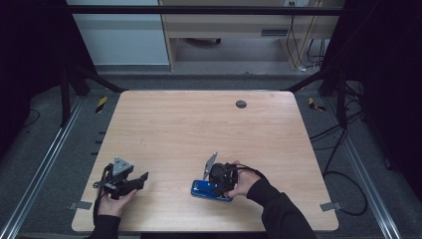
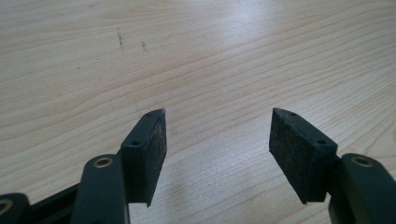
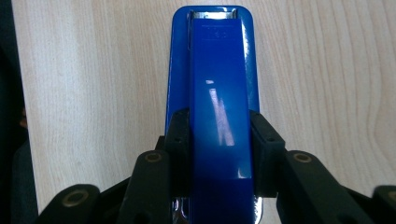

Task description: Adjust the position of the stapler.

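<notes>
The jaws of the right gripper [image 3: 219, 154] are closed on the two long sides of a blue stapler [image 3: 219, 88], whose long axis runs straight away from them. It lies flat on the worktop [image 1: 199, 129] near the front edge. The left gripper [image 2: 217, 140] is held open and empty, well apart. The stapler's rear end is hidden.
</notes>
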`<state>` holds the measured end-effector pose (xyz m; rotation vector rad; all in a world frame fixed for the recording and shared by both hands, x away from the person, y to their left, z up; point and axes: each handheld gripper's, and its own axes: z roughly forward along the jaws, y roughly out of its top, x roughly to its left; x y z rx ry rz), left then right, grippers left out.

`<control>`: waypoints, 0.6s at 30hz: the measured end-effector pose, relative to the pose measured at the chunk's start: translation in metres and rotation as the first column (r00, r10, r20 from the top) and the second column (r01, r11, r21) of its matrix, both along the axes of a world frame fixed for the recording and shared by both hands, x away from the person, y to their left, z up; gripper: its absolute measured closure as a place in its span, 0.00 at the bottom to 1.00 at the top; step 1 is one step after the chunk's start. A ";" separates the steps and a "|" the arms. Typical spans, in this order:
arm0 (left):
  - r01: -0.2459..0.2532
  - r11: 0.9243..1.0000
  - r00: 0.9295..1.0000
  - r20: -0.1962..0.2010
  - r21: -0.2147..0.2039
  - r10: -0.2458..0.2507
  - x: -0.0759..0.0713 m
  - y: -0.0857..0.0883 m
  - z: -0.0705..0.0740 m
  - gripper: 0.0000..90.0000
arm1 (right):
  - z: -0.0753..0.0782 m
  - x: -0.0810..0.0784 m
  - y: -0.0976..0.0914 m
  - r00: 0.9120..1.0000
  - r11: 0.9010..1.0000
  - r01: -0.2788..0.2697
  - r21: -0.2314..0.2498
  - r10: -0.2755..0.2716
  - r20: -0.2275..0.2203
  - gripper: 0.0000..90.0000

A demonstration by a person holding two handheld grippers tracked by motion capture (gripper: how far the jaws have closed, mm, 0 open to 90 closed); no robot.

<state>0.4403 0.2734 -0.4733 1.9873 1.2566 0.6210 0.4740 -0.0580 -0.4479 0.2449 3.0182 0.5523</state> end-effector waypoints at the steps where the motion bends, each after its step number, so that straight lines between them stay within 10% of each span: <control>1: 0.000 1.000 1.000 0.000 0.000 0.000 0.000 0.000 0.000 0.41 | 0.001 0.001 -0.001 1.000 1.000 -0.011 -0.003 0.011 0.000 0.73; 18: 0.004 1.000 1.000 -0.003 0.002 -0.004 0.000 -0.001 0.000 0.41 | -0.007 0.002 -0.016 0.995 0.995 -0.102 0.001 0.102 -0.011 0.73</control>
